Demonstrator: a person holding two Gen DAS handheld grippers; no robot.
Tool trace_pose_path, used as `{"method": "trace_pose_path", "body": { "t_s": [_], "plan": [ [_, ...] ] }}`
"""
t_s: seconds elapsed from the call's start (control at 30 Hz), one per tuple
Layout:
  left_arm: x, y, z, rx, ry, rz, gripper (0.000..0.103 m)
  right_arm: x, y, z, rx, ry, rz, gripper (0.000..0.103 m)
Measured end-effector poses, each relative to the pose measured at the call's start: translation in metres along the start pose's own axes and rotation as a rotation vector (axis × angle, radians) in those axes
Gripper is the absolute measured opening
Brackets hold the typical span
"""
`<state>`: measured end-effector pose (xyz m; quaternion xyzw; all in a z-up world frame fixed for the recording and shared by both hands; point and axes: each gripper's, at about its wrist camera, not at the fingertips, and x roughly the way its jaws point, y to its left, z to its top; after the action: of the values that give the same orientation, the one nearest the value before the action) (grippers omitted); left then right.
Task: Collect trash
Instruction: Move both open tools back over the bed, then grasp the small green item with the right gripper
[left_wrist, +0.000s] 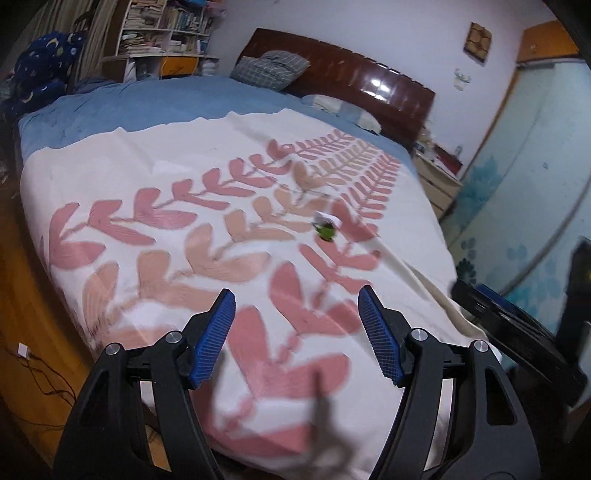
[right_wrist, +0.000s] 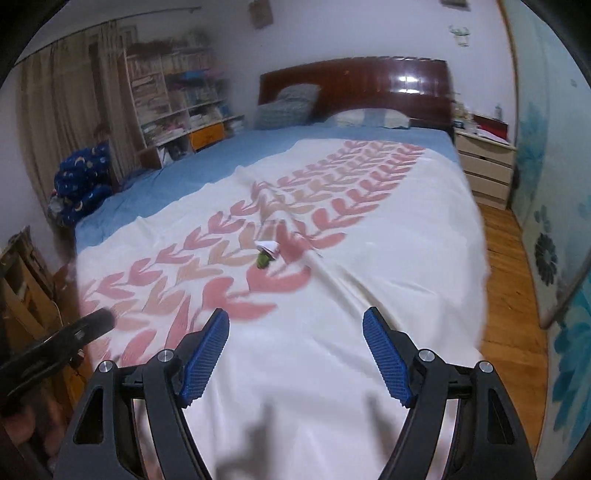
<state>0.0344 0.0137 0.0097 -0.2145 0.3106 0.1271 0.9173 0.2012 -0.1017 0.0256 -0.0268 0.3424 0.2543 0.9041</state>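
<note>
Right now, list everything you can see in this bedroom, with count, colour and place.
Trash: one small clump, green and white, mid-bed on the blanket.
Blanket: one, cream with pink leaf print, over the bed's near part.
Sheet: one, blue, far part of the bed.
Pillows: two, one checked grey, one pale, at the headboard.
Headboard: one, dark glossy wood.
Bookshelf: one, pale, left of the bed.
Nightstand: one, beige, right of the bed.
Left gripper: black, blue pads, open, empty.
Right gripper: same, open, empty.

place: home bedroom | shown by: bed (right_wrist: 369, 155) (wooden headboard (right_wrist: 354, 85)), bookshelf (right_wrist: 177, 99), nightstand (right_wrist: 484, 166)
</note>
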Motion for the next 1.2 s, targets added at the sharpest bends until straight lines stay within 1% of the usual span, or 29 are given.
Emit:
{"method": "trace_pose_path", "body": {
  "t_s": [0.13, 0.23, 0.27, 0.37, 0.4, 0.43, 0.5, 0.53, 0.6, 0.67, 0.7, 0.77, 0.87, 0.97, 1.07, 1.1, 1.13, 1.2],
  "plan": [
    [0.008, 0.018, 0.019, -0.033, -0.02, 0.01, 0.069, 0.073, 0.03, 0.028, -0.053, 0.01, 0.007, 0.074],
    [0.016, 0.032, 0.027, -0.066, -0.004, 0.013, 0.069, 0.12, 0.046, 0.045, -0.071, 0.038, 0.0, 0.073],
    [0.019, 0.036, 0.03, -0.07, 0.002, 0.009, 0.069, 0.139, 0.051, 0.051, -0.075, 0.062, 0.001, 0.073],
    [0.026, 0.041, 0.036, -0.067, 0.009, 0.005, 0.069, 0.182, 0.059, 0.061, -0.086, 0.128, 0.002, 0.06],
    [0.028, 0.043, 0.038, -0.07, 0.012, 0.004, 0.069, 0.19, 0.059, 0.061, -0.087, 0.144, -0.004, 0.051],
    [0.032, 0.046, 0.039, -0.078, 0.019, 0.002, 0.069, 0.201, 0.059, 0.061, -0.086, 0.172, -0.013, 0.046],
    [0.039, 0.05, 0.041, -0.099, 0.031, -0.003, 0.069, 0.22, 0.059, 0.056, -0.075, 0.227, -0.025, 0.04],
    [0.044, 0.052, 0.042, -0.115, 0.039, -0.01, 0.069, 0.227, 0.056, 0.054, -0.06, 0.251, -0.026, 0.032],
    [0.05, 0.055, 0.044, -0.151, 0.054, -0.039, 0.069, 0.225, 0.046, 0.05, -0.023, 0.262, -0.025, 0.021],
    [0.055, 0.053, 0.047, -0.169, 0.058, -0.071, 0.069, 0.228, 0.044, 0.049, -0.013, 0.265, -0.006, 0.016],
    [0.058, 0.05, 0.049, -0.156, 0.055, -0.072, 0.069, 0.224, 0.042, 0.048, -0.012, 0.261, 0.004, 0.012],
    [0.064, 0.042, 0.053, -0.113, 0.042, -0.065, 0.069, 0.218, 0.04, 0.047, -0.005, 0.235, 0.021, 0.011],
    [0.077, 0.035, 0.056, -0.063, 0.044, -0.054, 0.069, 0.194, 0.033, 0.045, 0.017, 0.179, 0.04, 0.011],
    [0.095, 0.029, 0.059, -0.037, 0.06, -0.051, 0.069, 0.17, 0.021, 0.034, 0.049, 0.167, 0.063, 0.011],
    [0.119, 0.021, 0.064, -0.046, 0.083, -0.086, 0.07, 0.143, 0.003, 0.022, 0.092, 0.163, 0.075, 0.011],
    [0.124, 0.017, 0.067, -0.051, 0.088, -0.101, 0.072, 0.136, -0.002, 0.019, 0.107, 0.161, 0.084, 0.011],
    [0.132, 0.01, 0.07, -0.047, 0.094, -0.113, 0.076, 0.126, -0.008, 0.015, 0.116, 0.154, 0.085, 0.011],
    [0.144, -0.006, 0.076, -0.01, 0.105, -0.123, 0.078, 0.106, -0.02, 0.004, 0.134, 0.136, 0.075, 0.011]
  ]
}}
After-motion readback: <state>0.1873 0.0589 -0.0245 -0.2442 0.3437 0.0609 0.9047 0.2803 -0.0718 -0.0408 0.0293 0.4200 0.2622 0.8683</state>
